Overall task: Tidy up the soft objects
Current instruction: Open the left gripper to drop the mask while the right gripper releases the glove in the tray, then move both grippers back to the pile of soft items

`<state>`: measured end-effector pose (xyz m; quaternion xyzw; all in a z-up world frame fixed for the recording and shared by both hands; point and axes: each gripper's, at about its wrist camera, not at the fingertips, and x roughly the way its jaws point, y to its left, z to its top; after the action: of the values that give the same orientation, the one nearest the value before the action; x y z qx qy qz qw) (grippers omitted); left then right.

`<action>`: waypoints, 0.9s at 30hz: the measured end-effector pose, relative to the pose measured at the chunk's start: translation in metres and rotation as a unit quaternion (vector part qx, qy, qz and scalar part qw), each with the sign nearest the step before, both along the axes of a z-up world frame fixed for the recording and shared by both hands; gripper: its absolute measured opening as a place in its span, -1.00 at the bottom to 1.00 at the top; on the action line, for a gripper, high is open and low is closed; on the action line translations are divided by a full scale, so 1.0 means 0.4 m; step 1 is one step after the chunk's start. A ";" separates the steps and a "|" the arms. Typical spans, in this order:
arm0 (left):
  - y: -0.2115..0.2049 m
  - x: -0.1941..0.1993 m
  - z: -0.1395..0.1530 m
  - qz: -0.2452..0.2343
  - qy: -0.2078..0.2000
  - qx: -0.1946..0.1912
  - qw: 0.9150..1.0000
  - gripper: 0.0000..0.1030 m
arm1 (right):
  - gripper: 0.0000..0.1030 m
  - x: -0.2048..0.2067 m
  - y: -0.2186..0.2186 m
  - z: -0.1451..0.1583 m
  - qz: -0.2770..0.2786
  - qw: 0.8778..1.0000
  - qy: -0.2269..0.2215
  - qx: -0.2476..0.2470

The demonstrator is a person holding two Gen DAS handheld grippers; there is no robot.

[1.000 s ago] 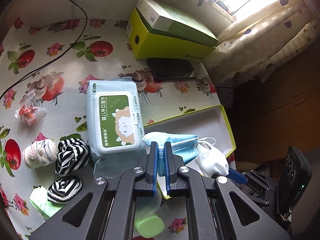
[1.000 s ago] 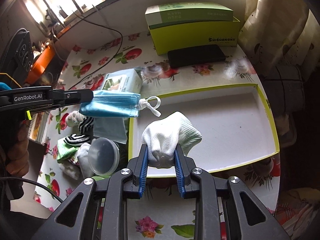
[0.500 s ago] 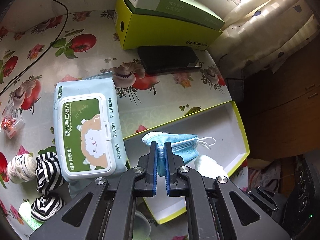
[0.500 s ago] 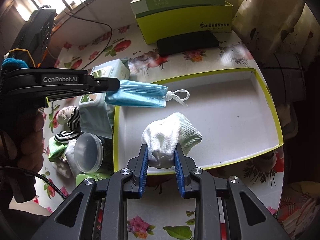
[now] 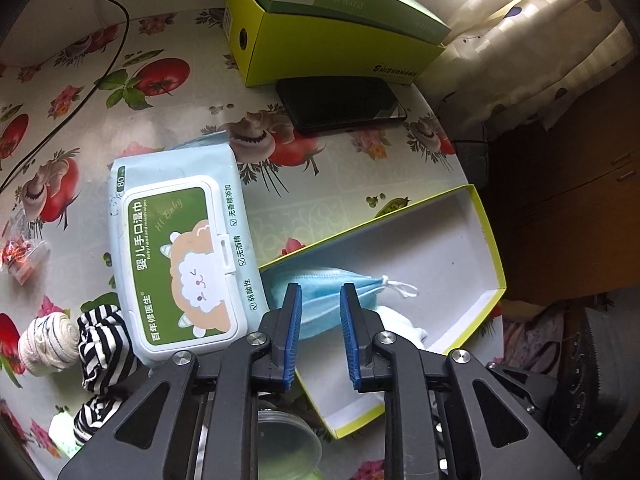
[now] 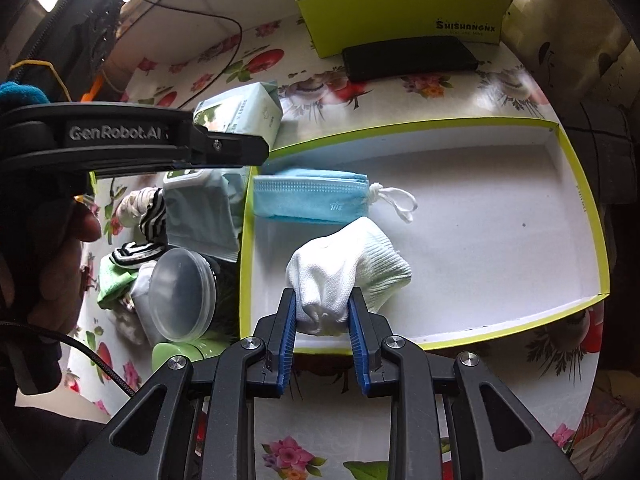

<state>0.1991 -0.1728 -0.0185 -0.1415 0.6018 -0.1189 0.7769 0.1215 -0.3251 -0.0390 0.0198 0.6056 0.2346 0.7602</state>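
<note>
A folded blue face mask [image 5: 364,284] lies on the white floor of the lime-rimmed tray [image 5: 486,240], near its left end. My left gripper [image 5: 320,288] hovers just above it. Its jaws are opening and the pads stand clear of the mask. In the right wrist view the same mask [image 6: 312,196] rests flat, with the left gripper [image 6: 256,152] over its left edge. My right gripper [image 6: 322,294] is shut on a white knit glove [image 6: 348,272], held low over the tray [image 6: 584,216] near its front wall. The glove [image 5: 400,320] also shows beside the mask.
A baby wipes pack [image 5: 180,260] lies left of the tray. Striped socks [image 5: 106,344] and a rolled cream sock [image 5: 48,340] sit beyond it. A clear-lidded tub [image 6: 182,292] and green cloth [image 6: 114,284] crowd the tray's left corner. A black phone [image 5: 340,104] and lime box [image 5: 332,48] stand behind.
The left jaws have parted and let go of the mask, which now lies in the tray. The right gripper has sunk lower with the glove.
</note>
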 end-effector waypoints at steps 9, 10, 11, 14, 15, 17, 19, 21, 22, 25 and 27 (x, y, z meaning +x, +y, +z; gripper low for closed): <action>0.059 -0.028 0.068 0.020 -0.024 -0.012 0.999 -0.53 | -0.29 -0.011 0.025 -0.004 0.029 0.998 0.033 0.047; 0.064 -0.034 0.076 0.020 -0.027 -0.013 0.999 -0.53 | -0.22 -0.013 0.026 0.000 0.030 0.998 0.033 0.050; 0.069 -0.041 0.082 0.020 -0.031 -0.012 0.999 -0.53 | -0.16 -0.018 0.027 0.007 0.030 0.998 0.032 0.052; 0.084 -0.061 0.096 0.021 -0.037 -0.009 0.999 -0.53 | -0.08 -0.020 0.026 0.019 0.025 0.998 0.023 0.045; 0.089 -0.068 0.098 0.023 -0.037 -0.011 0.999 -0.53 | -0.07 -0.019 0.026 0.022 0.023 0.999 0.022 0.042; 0.101 -0.081 0.102 0.027 -0.038 -0.010 0.999 -0.53 | -0.07 -0.020 0.022 0.028 0.018 0.999 0.018 0.035; 0.113 -0.097 0.104 0.031 -0.037 -0.008 0.999 -0.53 | -0.07 -0.023 0.021 0.036 0.017 0.999 0.014 0.026; 0.126 -0.113 0.106 0.036 -0.036 -0.008 0.999 -0.53 | -0.08 -0.025 0.023 0.037 0.017 1.000 0.012 0.011; 0.133 -0.121 0.107 0.038 -0.036 -0.008 0.999 -0.53 | -0.08 -0.025 0.024 0.036 0.015 1.000 0.011 0.007; 0.154 -0.148 0.113 0.043 -0.035 -0.003 0.998 -0.53 | -0.13 -0.025 0.024 0.045 0.007 1.000 0.006 0.005; 0.170 -0.167 0.118 0.049 -0.038 0.001 0.998 -0.53 | -0.13 -0.029 0.029 0.060 0.009 1.000 -0.001 0.004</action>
<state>0.1323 -0.1047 0.0287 -0.1656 0.5643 -0.0858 0.8042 0.1101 -0.3134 -0.0151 0.0170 0.6043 0.2439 0.7583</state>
